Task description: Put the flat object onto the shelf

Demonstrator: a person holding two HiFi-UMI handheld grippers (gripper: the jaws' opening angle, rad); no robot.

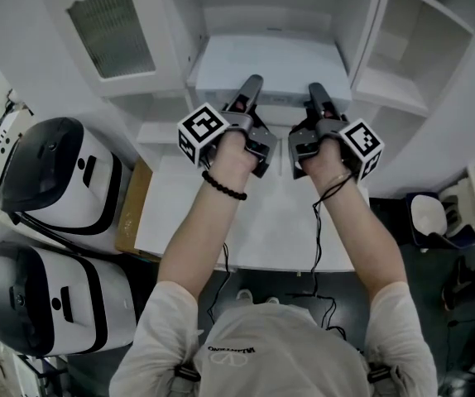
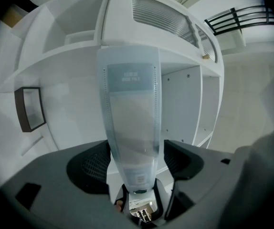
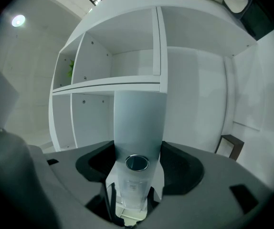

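White flat object (image 1: pixel 271 60) (at shelf (image 1: pixel 391 85)) spans left gripper (image 1: pixel 254 83) and right gripper (image 1: pixel 314 89).

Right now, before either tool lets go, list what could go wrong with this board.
1. The left tool and right tool have the board only by its near edge; if one lets go early, it may tip.
2. In the left gripper view I cannot tell whether the left tool presses it firmly, so that side could slip.
3. Its far end sits close to a shelf edge and might catch.
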